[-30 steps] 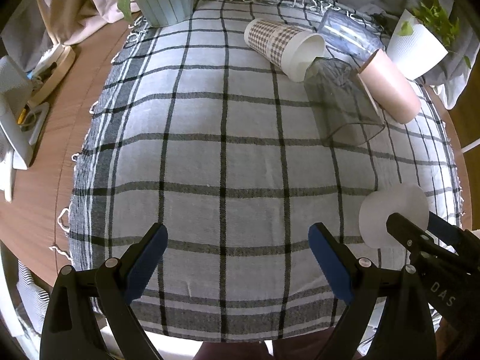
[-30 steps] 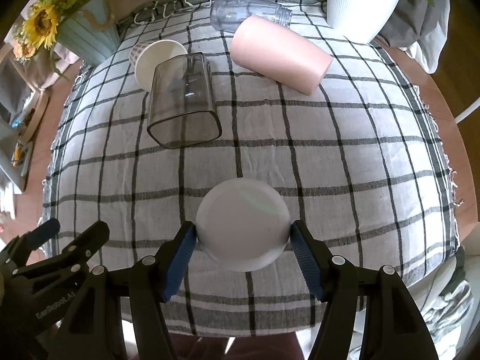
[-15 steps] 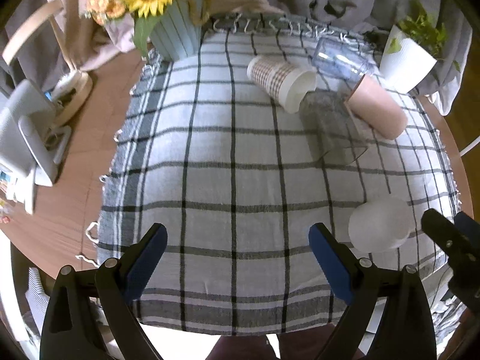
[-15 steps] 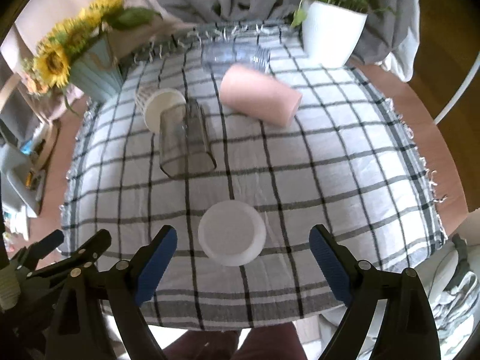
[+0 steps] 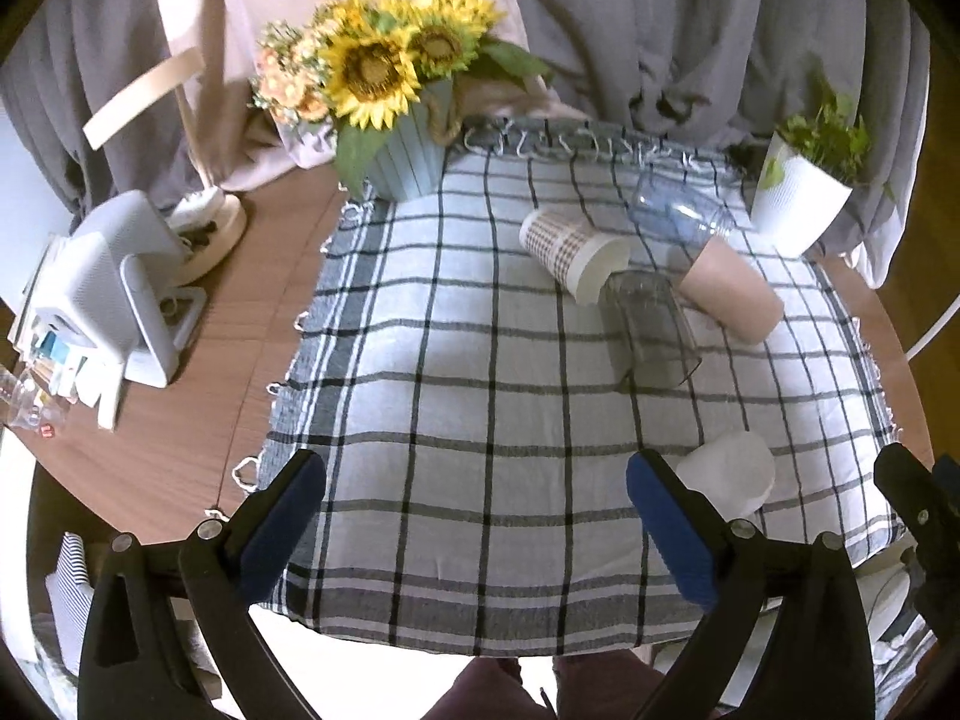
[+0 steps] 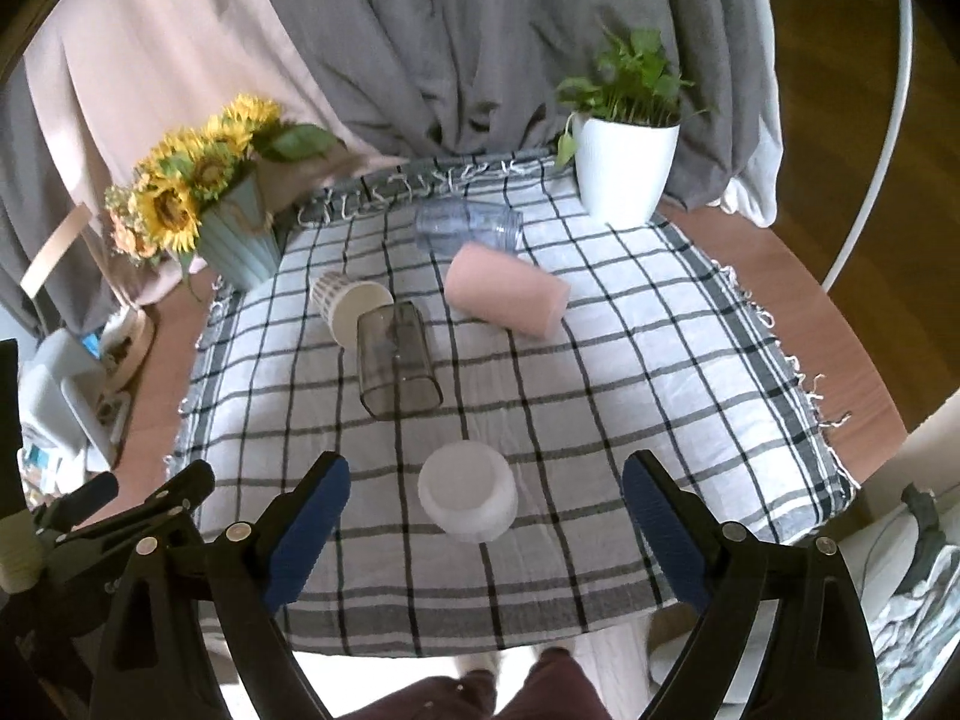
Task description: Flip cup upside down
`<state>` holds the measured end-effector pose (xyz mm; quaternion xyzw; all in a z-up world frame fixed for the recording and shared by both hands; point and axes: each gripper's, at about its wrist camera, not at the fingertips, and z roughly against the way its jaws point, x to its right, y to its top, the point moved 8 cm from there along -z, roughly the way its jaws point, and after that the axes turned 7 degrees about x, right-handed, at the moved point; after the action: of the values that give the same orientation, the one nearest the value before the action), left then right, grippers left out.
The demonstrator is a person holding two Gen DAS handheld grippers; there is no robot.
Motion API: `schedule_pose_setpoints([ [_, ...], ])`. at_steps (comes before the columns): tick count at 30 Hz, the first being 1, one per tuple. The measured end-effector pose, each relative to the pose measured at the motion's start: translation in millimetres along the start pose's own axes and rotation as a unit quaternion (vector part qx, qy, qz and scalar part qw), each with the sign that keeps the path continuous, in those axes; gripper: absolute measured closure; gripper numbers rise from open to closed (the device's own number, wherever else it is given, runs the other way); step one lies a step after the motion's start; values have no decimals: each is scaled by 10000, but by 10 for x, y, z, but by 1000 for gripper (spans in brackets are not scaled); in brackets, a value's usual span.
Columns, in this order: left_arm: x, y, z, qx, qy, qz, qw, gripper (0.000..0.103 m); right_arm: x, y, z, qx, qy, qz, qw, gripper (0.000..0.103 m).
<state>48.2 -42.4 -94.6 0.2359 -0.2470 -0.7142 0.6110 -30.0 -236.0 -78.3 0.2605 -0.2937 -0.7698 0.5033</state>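
A white cup [image 6: 468,501] stands upside down on the checked cloth [image 6: 630,372], near its front edge; it also shows in the left wrist view [image 5: 729,471]. My right gripper [image 6: 480,531] is open and empty, raised above and behind the cup, apart from it. My left gripper [image 5: 474,516] is open and empty over the cloth's front left part. Several cups lie on their sides further back: a smoky clear one [image 6: 396,363], a pink one [image 6: 507,297], a checked paper one [image 6: 348,306] and a clear bluish one [image 6: 468,228].
A sunflower vase [image 6: 237,240] stands at the cloth's back left and a white plant pot [image 6: 624,171] at the back right. Grey curtains hang behind. A white device [image 5: 114,294] and clutter sit on the wooden table [image 5: 198,396] to the left.
My right gripper opened, let go of the white cup and drew back and up. My left gripper also rose and drew back. The cup stays upside down on the cloth.
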Motion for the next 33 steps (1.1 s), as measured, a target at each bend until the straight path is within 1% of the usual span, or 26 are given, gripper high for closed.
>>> schedule_pose_setpoints([
  [4,12,17,116,142,-102,84,9998,0,17,85,150,330,1,0,9995,5],
  [7,14,17,165,170,-143,104,9997,0,3,109,211,441,72,-12,9990,3],
  [14,-38,49,286,366,4,170,9992,0,-85,105,336,654,138,165,9976,2],
  [19,-64,67,336,443,37,189,9988,0,-62,100,364,689,121,92,9975,2],
  [33,-56,61,353,438,82,148,9989,0,-84,121,413,776,129,131,9968,2],
])
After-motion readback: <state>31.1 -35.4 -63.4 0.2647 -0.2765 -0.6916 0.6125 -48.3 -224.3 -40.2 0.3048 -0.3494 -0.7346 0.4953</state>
